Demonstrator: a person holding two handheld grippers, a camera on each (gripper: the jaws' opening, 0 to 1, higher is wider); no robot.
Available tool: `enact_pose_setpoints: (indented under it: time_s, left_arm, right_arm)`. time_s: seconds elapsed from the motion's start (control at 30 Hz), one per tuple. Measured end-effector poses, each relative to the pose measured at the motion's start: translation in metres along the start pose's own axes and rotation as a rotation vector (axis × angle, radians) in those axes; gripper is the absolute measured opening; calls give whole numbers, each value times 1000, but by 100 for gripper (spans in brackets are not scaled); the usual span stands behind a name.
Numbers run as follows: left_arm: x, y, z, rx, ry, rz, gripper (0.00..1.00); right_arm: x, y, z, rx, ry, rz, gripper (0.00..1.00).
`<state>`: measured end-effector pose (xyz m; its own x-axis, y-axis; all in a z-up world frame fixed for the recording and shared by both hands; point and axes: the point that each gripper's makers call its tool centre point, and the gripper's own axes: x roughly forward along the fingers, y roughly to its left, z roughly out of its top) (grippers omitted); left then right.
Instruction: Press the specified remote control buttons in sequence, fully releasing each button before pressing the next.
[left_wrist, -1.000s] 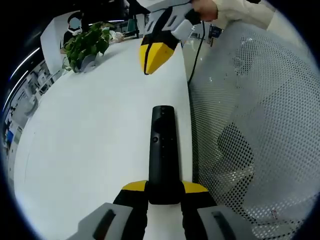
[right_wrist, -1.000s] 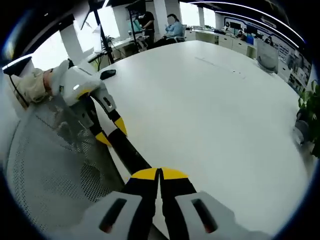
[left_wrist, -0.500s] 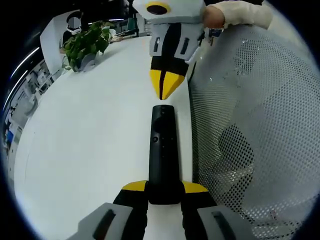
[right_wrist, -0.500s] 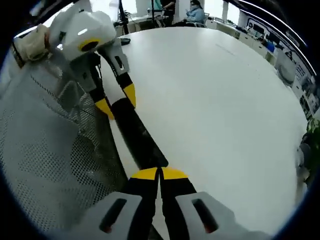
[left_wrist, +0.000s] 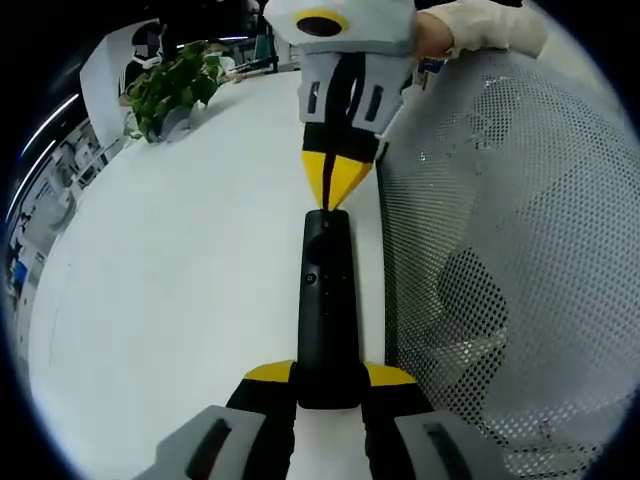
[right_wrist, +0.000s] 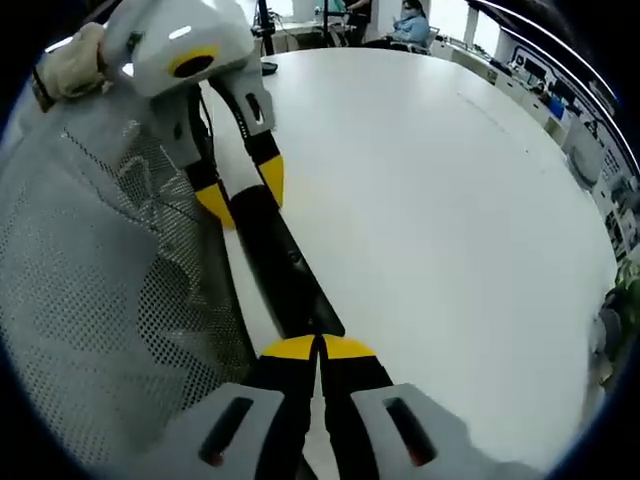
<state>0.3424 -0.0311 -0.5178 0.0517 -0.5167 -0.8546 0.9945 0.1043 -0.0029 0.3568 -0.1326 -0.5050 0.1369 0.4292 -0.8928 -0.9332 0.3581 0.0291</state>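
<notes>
**Closed tips meeting remote's far end**

Nearest in the left gripper view: left gripper (left_wrist: 328, 378) clenched on the near end of the slim black bar-shaped remote control (left_wrist: 327, 300), lying along the right edge of the broad white table (left_wrist: 180, 290). Just beside that edge, a grey perforated mesh chair back (left_wrist: 500, 250); wide bare tabletop open to the left. Farther along, right gripper (left_wrist: 328, 190) pinched together on nothing, yellow tips touching the remote's far end, where half a second ago a gap showed. Contact hard to confirm in the right gripper view. Beyond, a leafy green potted plant (left_wrist: 172, 85). Button under the tips hidden.
</notes>
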Motion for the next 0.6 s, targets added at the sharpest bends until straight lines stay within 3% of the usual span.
enact_pose_setpoints:
  time_s: [0.23,0.37,0.5,0.6]
  left_arm:
    - [0,0,0,0,2,-1,25]
    - [-1,0,1,-1,2,0,25]
    - [-1,0,1,-4,1,0,25]
    - [-1,0,1,-4,1,0,25]
  right_arm:
    - [3,1,-2,-61,43,-9,0]
    - [4,-1,-1,-28,82,-6,0]
    - [4,-2,-2,59,171,26,0]
    - [5,-2,-1,77,214,34,0]
